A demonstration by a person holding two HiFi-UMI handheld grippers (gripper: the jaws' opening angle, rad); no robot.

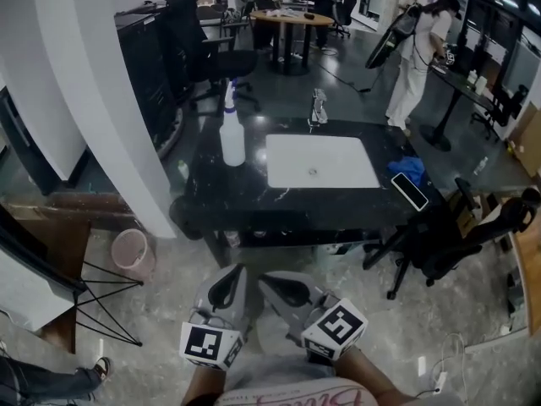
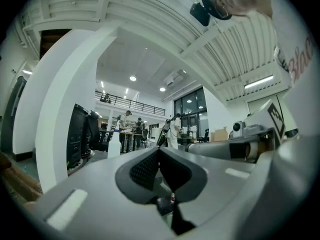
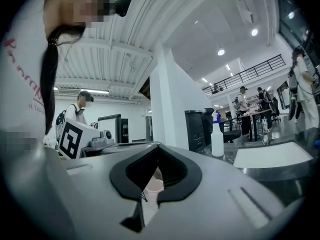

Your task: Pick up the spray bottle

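The spray bottle (image 1: 232,134), translucent white with a blue-and-white trigger head, stands upright on the left part of the black table (image 1: 228,197), beside the sink. It also shows far off as the spray bottle (image 2: 114,143) in the left gripper view and the spray bottle (image 3: 217,139) in the right gripper view. My left gripper (image 1: 240,269) and right gripper (image 1: 263,277) are side by side at the bottom of the head view, short of the table's near edge and well apart from the bottle. Both point level toward the table, shut, with nothing in them.
A white sink (image 1: 321,161) with a faucet (image 1: 318,106) fills the table's middle; a blue cloth (image 1: 407,169) and a phone (image 1: 409,191) lie at its right. A white pillar (image 1: 101,83), a pink bin (image 1: 131,250) and an office chair (image 1: 448,235) flank the table. A person (image 1: 414,57) stands behind.
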